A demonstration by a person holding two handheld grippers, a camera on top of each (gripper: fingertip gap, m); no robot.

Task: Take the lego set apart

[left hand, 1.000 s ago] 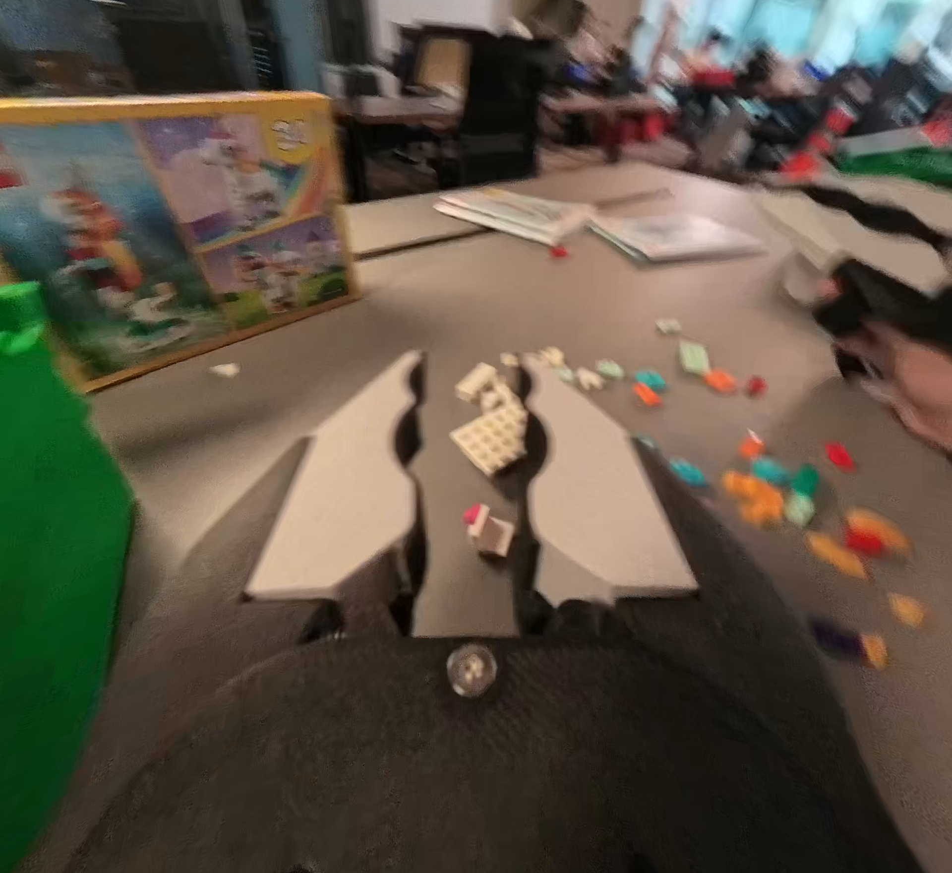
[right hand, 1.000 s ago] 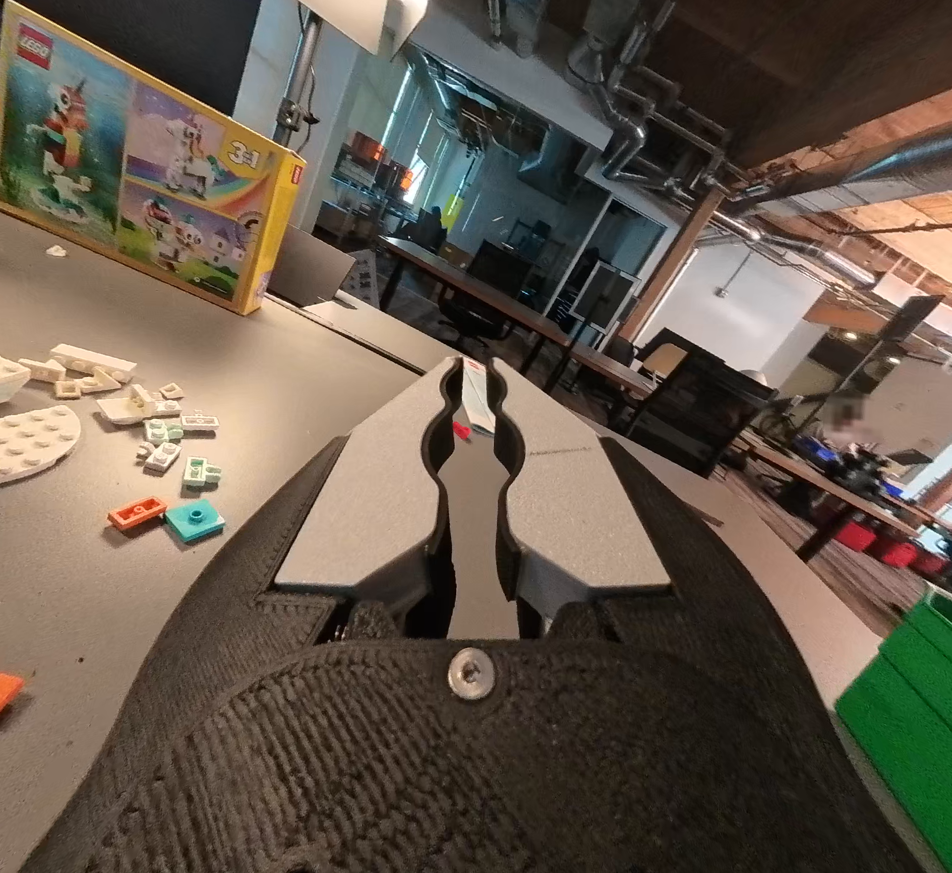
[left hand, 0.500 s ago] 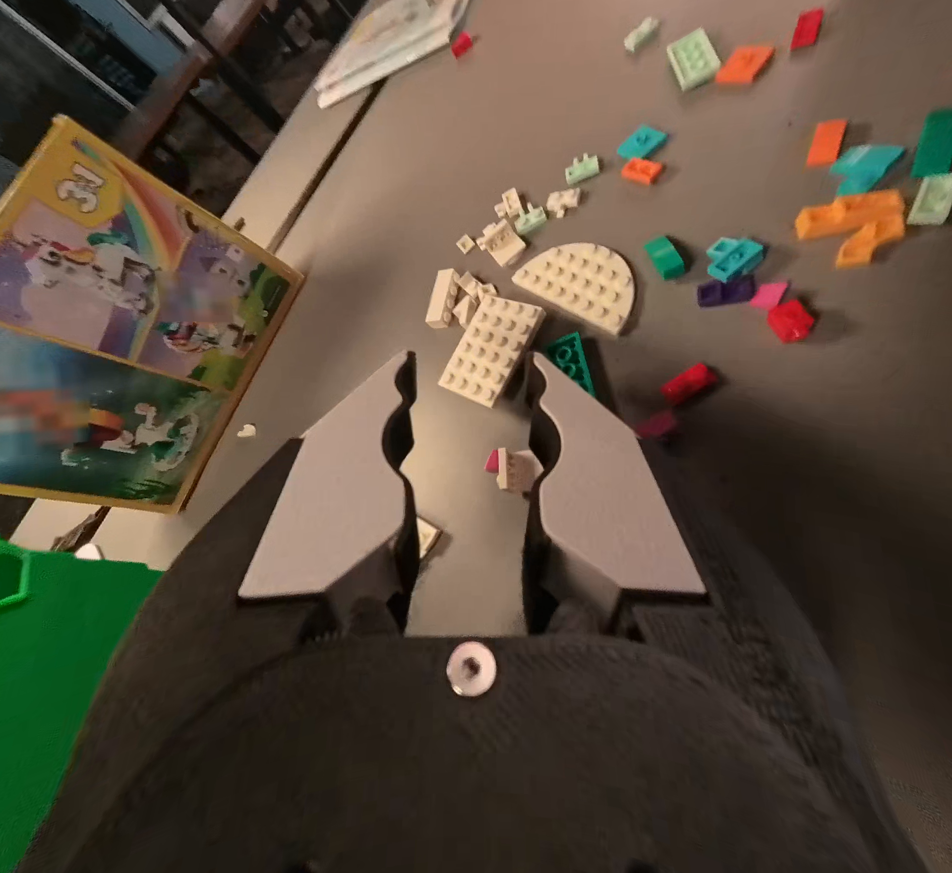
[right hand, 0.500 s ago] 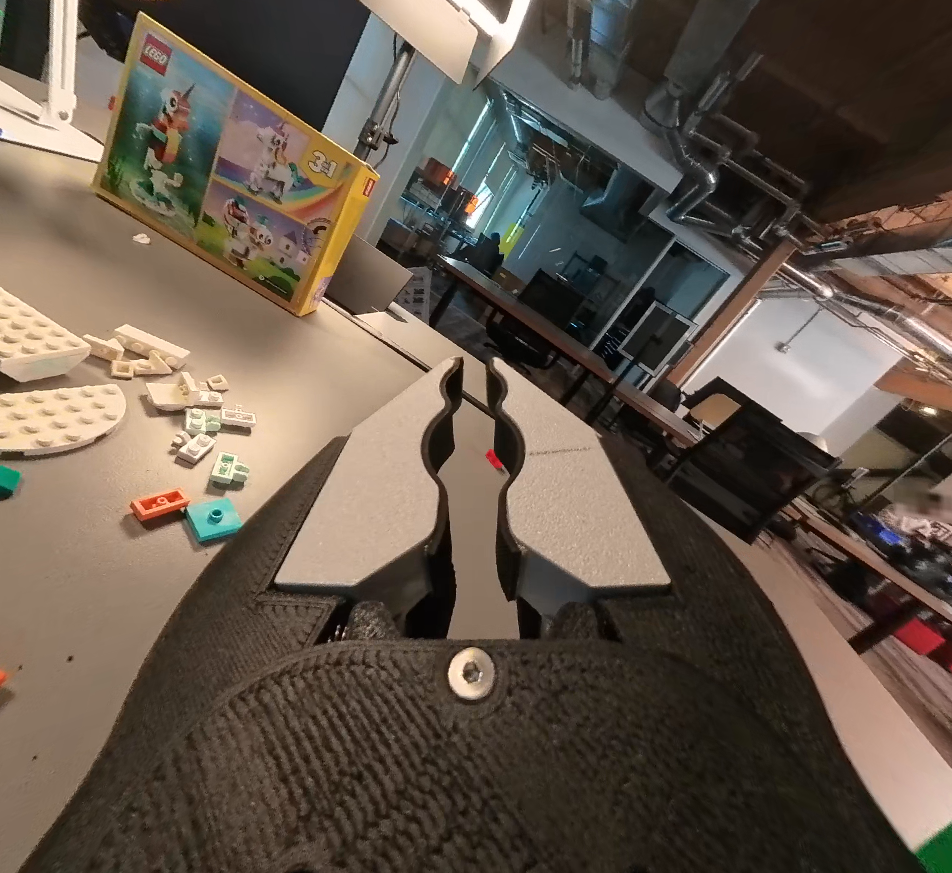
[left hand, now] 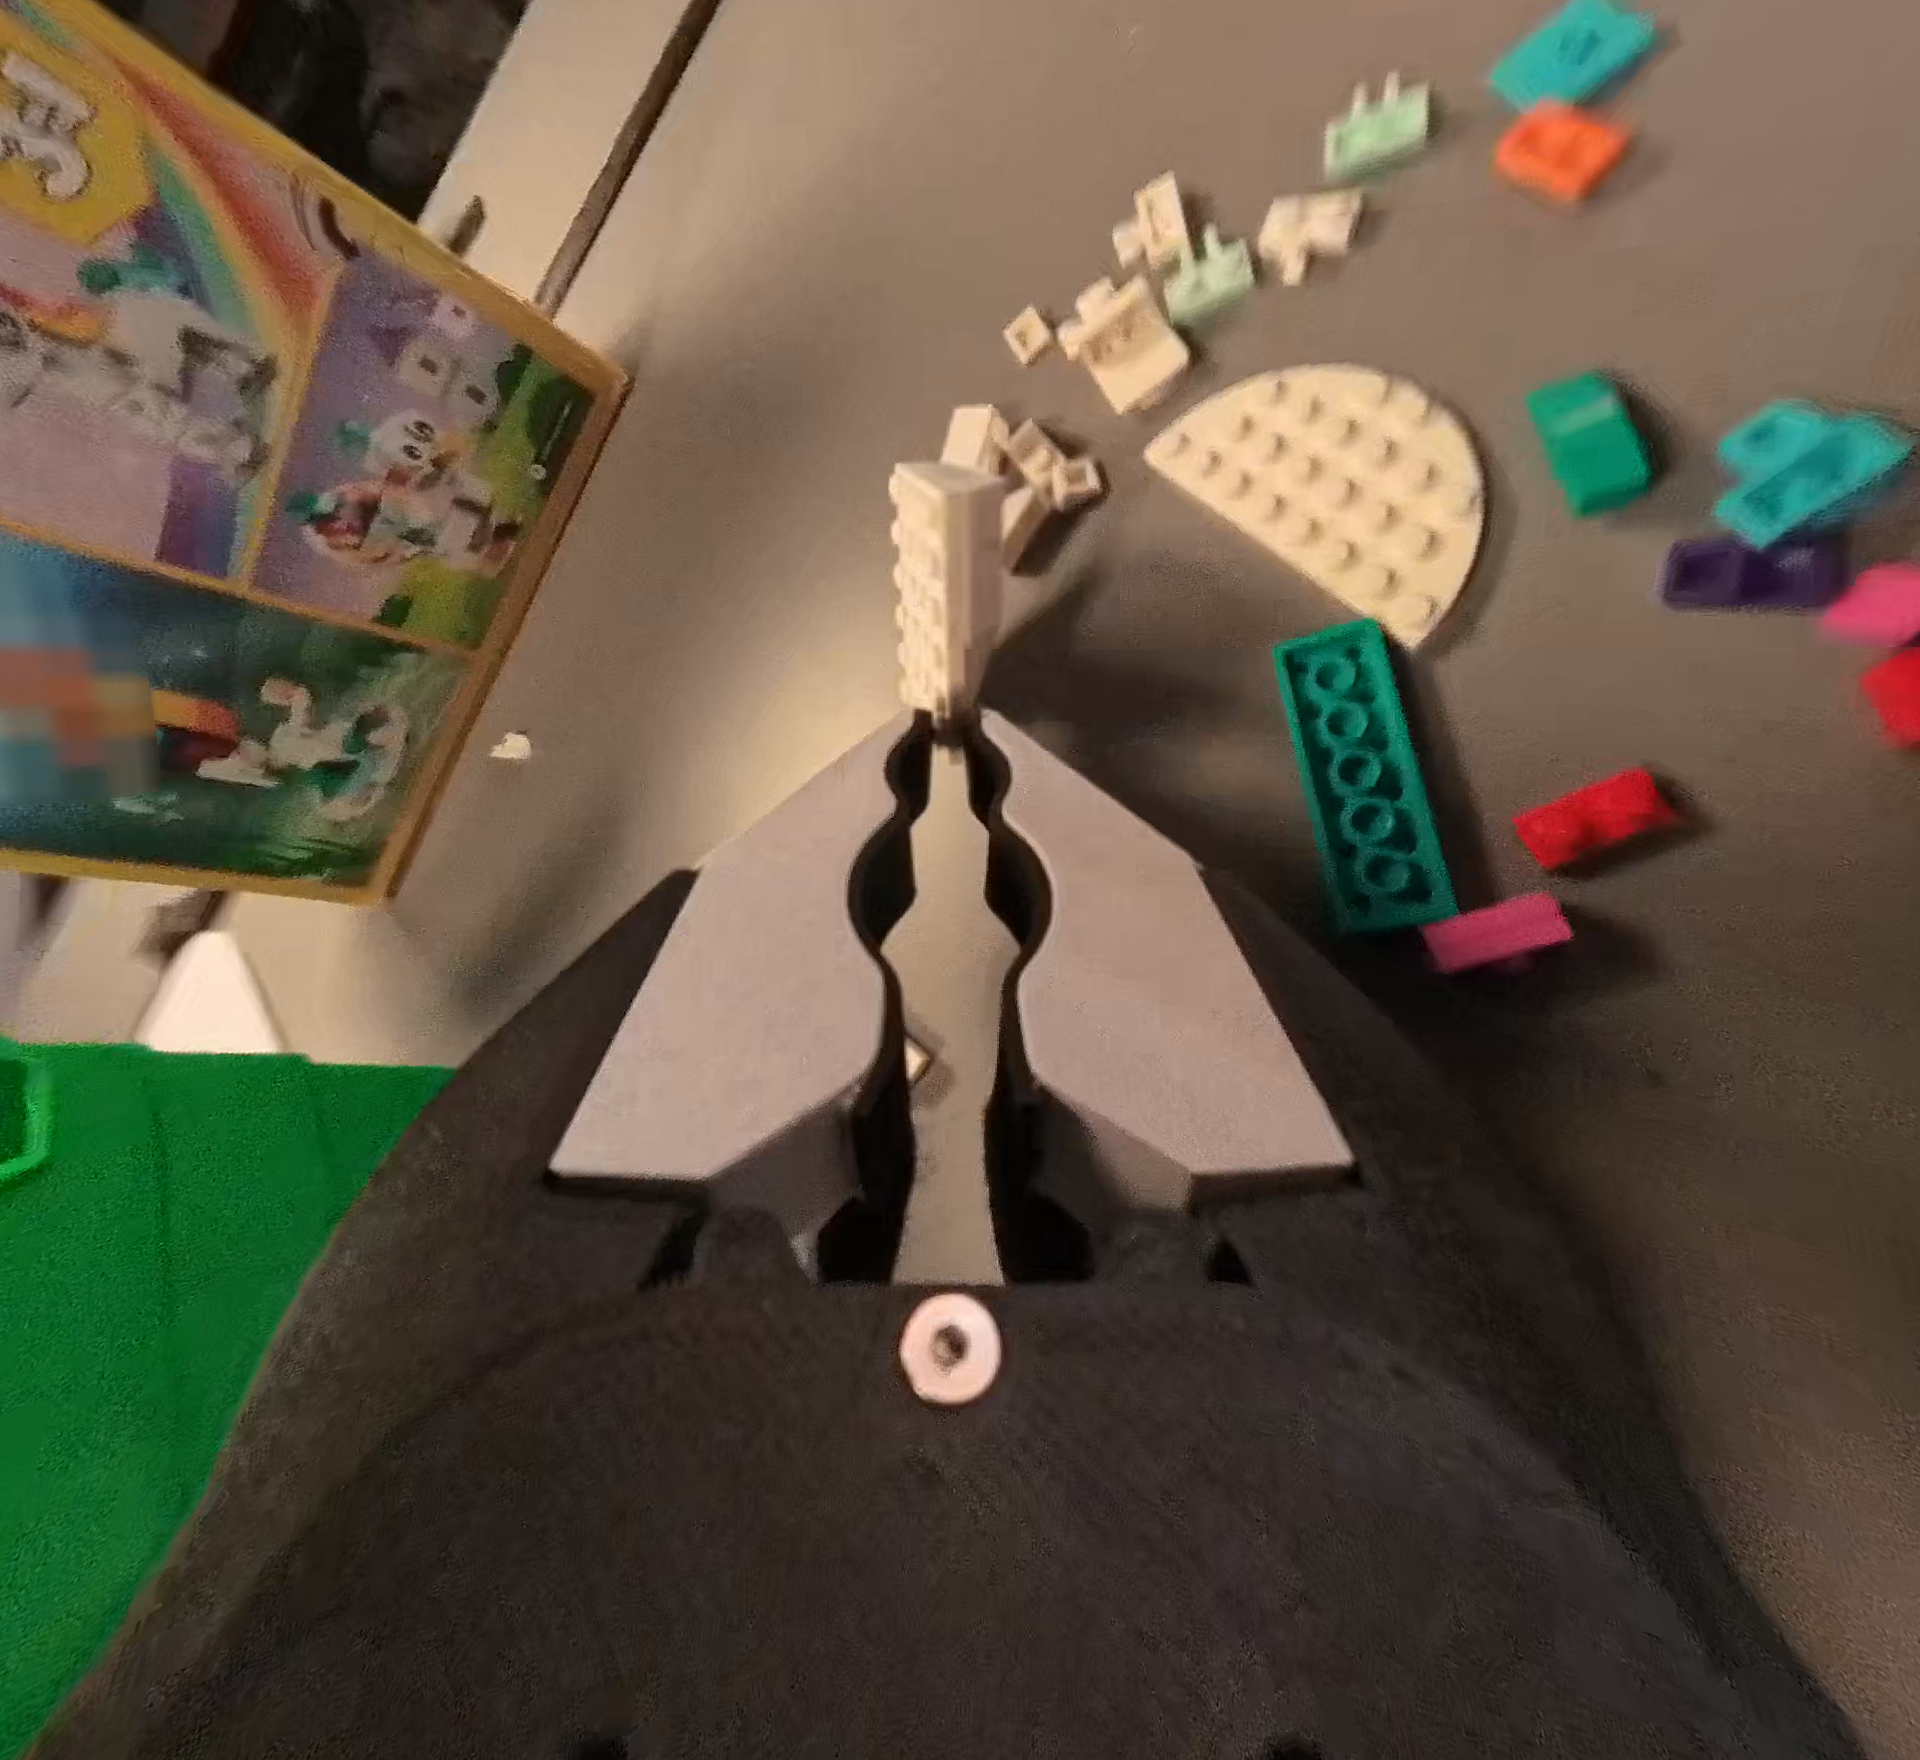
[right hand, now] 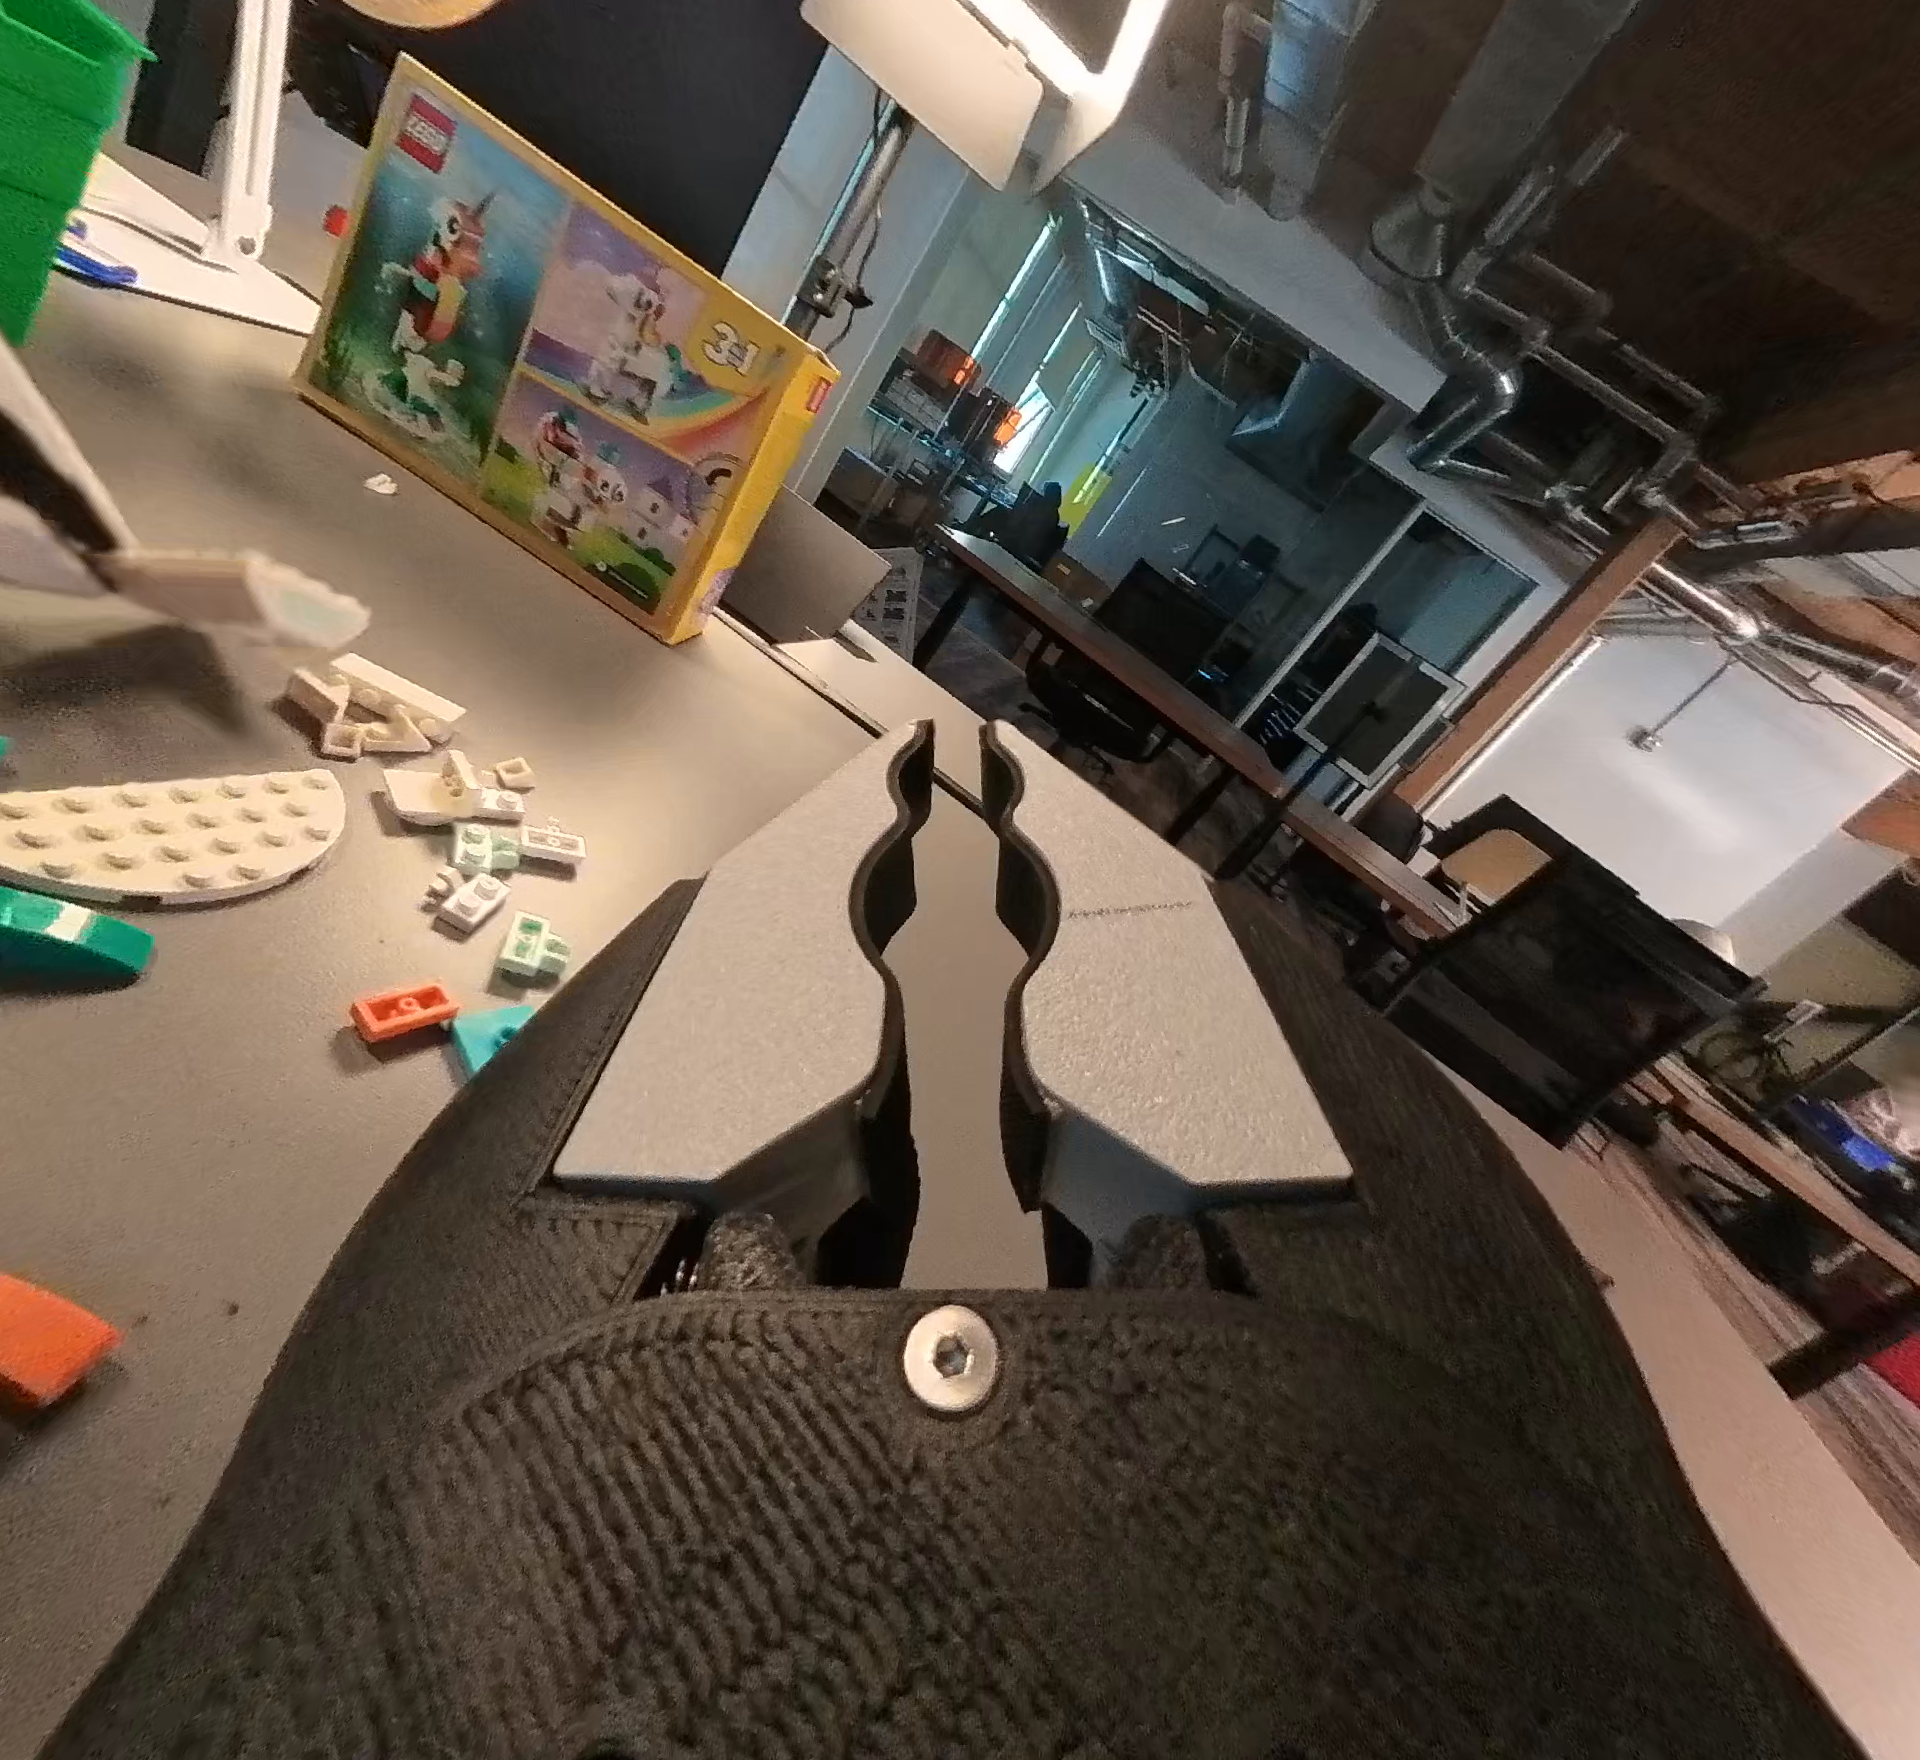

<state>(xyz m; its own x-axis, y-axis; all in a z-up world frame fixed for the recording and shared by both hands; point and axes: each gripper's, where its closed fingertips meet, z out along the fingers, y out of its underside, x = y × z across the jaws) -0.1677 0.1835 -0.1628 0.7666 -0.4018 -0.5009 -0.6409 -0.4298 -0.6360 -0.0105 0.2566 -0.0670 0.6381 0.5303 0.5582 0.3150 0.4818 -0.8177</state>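
My left gripper is shut on a white studded plate and holds it edge-on above the grey table. The same plate and the left gripper's fingers show at the left edge of the right wrist view. A white half-round plate lies to the right, with small white and mint pieces behind it. My right gripper is empty, jaws a narrow gap apart, raised over the table's right side and pointing into the room.
The yellow set box stands at the left, and also shows in the right wrist view. A green bin is close by at the lower left. A long teal plate, red brick and pink piece lie on the right. There is about 20 cm between the tips of the two grippers.
My left gripper went from open over the table to shut on the white plate and raised it. The small piece between my right fingertips a second ago is gone.
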